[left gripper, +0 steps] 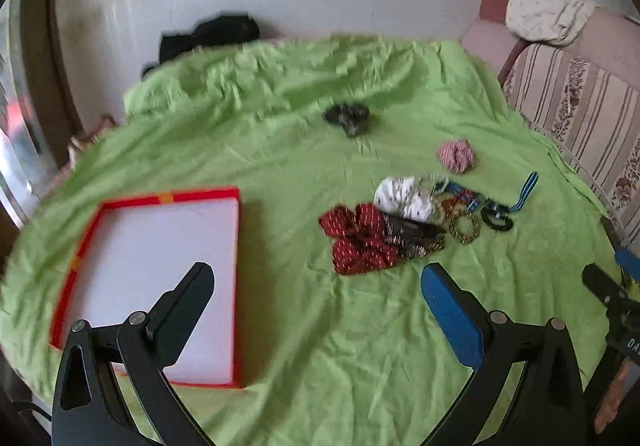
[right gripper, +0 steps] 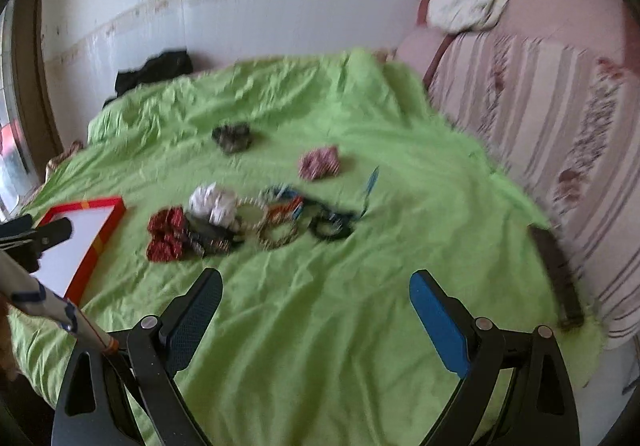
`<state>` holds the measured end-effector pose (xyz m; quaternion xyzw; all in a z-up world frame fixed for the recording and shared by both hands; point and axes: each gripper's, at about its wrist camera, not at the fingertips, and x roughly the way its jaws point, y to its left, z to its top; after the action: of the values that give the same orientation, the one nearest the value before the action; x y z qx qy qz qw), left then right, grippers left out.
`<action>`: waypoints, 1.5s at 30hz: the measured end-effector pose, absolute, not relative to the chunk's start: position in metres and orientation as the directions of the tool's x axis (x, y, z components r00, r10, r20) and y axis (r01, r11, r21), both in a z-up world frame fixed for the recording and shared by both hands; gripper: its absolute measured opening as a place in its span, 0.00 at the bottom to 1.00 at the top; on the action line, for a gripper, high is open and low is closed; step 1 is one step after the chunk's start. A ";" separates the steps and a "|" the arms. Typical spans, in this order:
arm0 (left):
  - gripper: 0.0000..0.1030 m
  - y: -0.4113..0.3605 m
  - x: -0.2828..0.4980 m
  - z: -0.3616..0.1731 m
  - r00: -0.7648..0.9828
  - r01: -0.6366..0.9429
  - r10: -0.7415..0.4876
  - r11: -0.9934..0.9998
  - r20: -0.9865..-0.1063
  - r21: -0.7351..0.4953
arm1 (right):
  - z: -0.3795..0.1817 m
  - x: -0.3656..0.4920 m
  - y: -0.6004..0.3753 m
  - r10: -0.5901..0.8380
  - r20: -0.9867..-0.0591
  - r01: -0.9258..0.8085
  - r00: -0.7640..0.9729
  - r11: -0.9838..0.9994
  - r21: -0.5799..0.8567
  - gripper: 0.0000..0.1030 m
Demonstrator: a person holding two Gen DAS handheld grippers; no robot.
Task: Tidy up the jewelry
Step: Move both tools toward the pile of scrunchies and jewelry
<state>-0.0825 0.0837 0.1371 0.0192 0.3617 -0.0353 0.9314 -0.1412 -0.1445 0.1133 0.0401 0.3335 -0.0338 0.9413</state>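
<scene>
On the green sheet [left gripper: 304, 346], right of the red tray [left gripper: 160, 278], lies the jewelry pile [left gripper: 404, 221]. Both the left gripper [left gripper: 316, 286] and right gripper [right gripper: 316, 294] hover wide, empty (approach the nearest red piece [left gripper: 356, 242] low, pinching one item only).

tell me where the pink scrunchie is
In both wrist views the pink scrunchie lies alone on the green sheet, beyond the accessory pile, toward the striped sofa.

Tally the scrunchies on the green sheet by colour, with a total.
Red with light flecks: 1
White with dark specks: 1
Pink: 1
Dark, lying apart at the back: 1
Total: 4
The bands and bracelets in the pile are too tangled and blurred to count.
</scene>
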 end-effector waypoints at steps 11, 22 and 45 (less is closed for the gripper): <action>0.74 0.094 -0.008 0.080 0.616 0.056 -0.135 0.990 -0.776 -0.128 | 0.077 -0.083 -0.126 0.006 -0.727 0.048 0.686 0.997 0.053 0.89; 0.74 0.093 0.024 0.062 0.593 0.049 -0.115 0.993 -0.797 -0.107 | 0.060 -0.049 -0.114 -0.023 -0.763 0.033 0.646 0.999 -0.002 0.89; 0.74 0.115 0.037 0.040 0.513 0.091 -0.258 0.965 -0.819 -0.247 | 0.065 0.032 -0.085 0.167 -0.779 -0.061 0.604 0.985 0.163 0.88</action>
<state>0.0367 0.1146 0.0397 -0.0863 0.4831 -0.1009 0.8654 0.0323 -0.0849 0.0647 0.0599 0.4403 0.0638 0.8936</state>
